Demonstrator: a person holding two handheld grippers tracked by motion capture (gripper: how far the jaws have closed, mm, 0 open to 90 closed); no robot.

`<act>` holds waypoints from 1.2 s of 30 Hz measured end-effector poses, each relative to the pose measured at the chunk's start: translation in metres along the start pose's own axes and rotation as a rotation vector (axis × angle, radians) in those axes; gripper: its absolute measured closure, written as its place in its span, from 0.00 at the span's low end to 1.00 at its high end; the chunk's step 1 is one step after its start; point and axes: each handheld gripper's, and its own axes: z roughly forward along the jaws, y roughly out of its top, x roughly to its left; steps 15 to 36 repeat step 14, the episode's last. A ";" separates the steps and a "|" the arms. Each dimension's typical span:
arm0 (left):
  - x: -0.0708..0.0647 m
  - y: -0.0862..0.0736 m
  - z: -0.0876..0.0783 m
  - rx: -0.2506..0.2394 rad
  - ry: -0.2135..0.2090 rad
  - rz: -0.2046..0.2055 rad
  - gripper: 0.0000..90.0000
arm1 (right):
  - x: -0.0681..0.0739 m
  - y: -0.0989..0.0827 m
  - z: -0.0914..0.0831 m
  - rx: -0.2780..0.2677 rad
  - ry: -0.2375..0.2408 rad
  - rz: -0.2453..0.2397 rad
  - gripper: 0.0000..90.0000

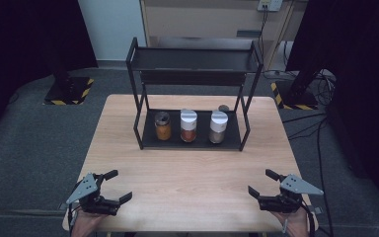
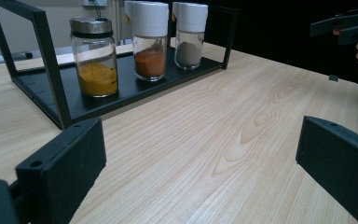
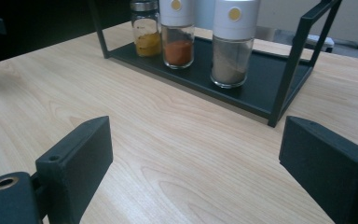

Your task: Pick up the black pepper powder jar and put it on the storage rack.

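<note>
A black two-shelf rack point(image 1: 192, 143) stands at the far middle of the wooden table point(image 1: 187, 173). On its lower shelf stand three spice jars in a row: a silver-lidded jar of yellow powder point(image 1: 163, 126) point(image 2: 94, 58) point(image 3: 147, 30), a white-capped jar of red powder point(image 1: 188, 126) point(image 2: 149, 39) point(image 3: 177, 32) and a white-capped jar of grey powder point(image 1: 218, 127) point(image 2: 189, 35) point(image 3: 233, 44). My left gripper point(image 1: 118, 186) point(image 2: 200, 163) rests open near the front left corner. My right gripper point(image 1: 263, 183) point(image 3: 196, 158) hovers open near the front right corner. Nothing lies between either pair of jaws.
A small round dark-lidded object point(image 1: 223, 108) sits on the table behind the rack. The rack's upper shelf point(image 1: 195, 61) is bare. The right hand and gripper point(image 2: 349, 28) show far off in the left gripper view. Dark floor, cables and stands surround the table.
</note>
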 end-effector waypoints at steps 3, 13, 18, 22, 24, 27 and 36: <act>0.000 0.000 0.000 -0.001 -0.001 -0.001 0.01 | -0.001 -0.001 0.001 0.005 0.008 -0.003 0.11; 0.000 -0.001 0.000 -0.003 -0.001 -0.002 0.01 | -0.003 -0.002 0.002 0.007 0.009 0.004 0.10; 0.000 -0.001 0.000 -0.003 -0.001 -0.002 0.01 | -0.003 -0.003 0.002 0.005 0.009 0.005 0.10; 0.000 -0.001 0.000 -0.003 -0.001 -0.002 0.01 | -0.003 -0.003 0.002 0.005 0.009 0.005 0.10; 0.000 -0.001 0.000 -0.003 -0.001 -0.002 0.01 | -0.003 -0.003 0.002 0.005 0.009 0.005 0.10; 0.000 -0.001 0.000 -0.003 -0.001 -0.002 0.01 | -0.003 -0.003 0.002 0.005 0.009 0.005 0.10; 0.000 -0.001 0.000 -0.003 -0.001 -0.002 0.01 | -0.003 -0.003 0.002 0.005 0.009 0.005 0.10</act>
